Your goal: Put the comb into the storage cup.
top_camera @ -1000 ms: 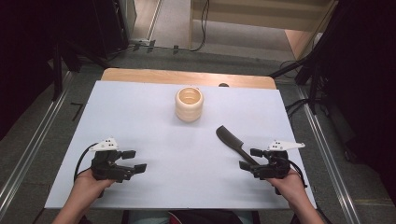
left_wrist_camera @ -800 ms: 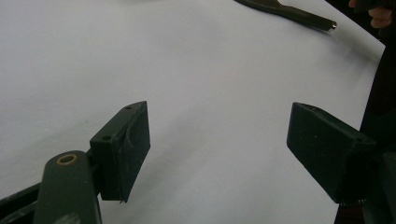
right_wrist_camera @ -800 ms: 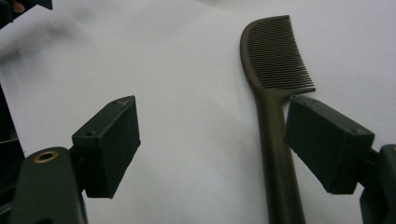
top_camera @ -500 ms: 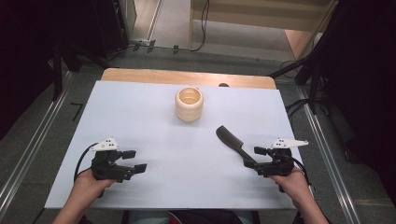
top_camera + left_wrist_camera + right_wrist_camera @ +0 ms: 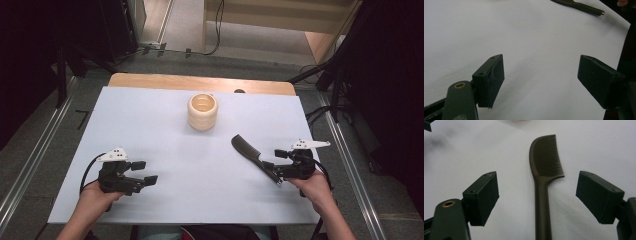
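**Right gripper straddling the comb handle, left gripper idle**

At the left of the high view, the left gripper [image 5: 145, 172] is lying low over the white table sheet [image 5: 150, 120], held by the person's left hand [image 5: 95, 199]. Its jaws are standing wide apart with nothing between them; in the left gripper view the left gripper [image 5: 540, 78] is showing only bare sheet in the gap, with the comb's handle end lying far off at the top edge.

Toward the middle, near the far edge of the sheet, a cream-coloured ribbed round pot [image 5: 202, 111] is standing upright, well apart from both grippers.

To the right of the pot and nearer the person, the dark brown plastic comb with a long straight handle [image 5: 246, 148] is lying flat on the sheet, its toothed head pointing toward the pot and its handle running back toward the right gripper [image 5: 272, 165].

In the right gripper view, the comb [image 5: 544, 170] is lying lengthwise between the two black jaws of the right gripper [image 5: 537, 198]. The jaws are spread open, one on either side of the handle, and neither is touching it. The teeth are facing the right-hand jaw. The person's right hand [image 5: 312, 185] is holding this gripper just above the sheet at the table's right side.
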Tool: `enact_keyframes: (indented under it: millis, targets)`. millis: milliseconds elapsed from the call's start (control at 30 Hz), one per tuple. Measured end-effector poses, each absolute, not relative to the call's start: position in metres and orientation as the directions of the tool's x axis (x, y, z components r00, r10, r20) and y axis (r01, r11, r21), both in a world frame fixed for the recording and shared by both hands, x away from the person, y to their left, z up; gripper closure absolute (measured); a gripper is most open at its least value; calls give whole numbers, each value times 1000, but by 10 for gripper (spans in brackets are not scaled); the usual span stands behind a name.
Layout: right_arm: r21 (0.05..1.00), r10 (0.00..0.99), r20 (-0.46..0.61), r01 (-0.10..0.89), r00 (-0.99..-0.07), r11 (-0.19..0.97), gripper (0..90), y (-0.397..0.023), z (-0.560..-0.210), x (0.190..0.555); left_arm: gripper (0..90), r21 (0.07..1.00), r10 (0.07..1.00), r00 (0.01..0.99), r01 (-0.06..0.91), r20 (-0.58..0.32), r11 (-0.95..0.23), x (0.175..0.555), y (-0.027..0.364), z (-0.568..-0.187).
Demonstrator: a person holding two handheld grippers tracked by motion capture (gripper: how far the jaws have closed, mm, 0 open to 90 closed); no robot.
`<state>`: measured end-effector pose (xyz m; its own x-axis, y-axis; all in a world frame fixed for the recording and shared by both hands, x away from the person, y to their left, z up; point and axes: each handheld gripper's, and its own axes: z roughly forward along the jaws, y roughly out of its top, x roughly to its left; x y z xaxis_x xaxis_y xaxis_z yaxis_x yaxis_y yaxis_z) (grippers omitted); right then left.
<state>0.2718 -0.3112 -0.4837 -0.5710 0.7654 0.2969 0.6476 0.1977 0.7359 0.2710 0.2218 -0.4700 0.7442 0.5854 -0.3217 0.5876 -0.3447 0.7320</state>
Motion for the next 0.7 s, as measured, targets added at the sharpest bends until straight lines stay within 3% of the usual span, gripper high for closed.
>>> enact_keyframes:
  millis: [700]
  targets:
    - [709, 783, 262, 663, -564, 241, 189, -305, -474, 288, 222, 730, 589, 741, 590, -322, -344, 271, 223, -470]
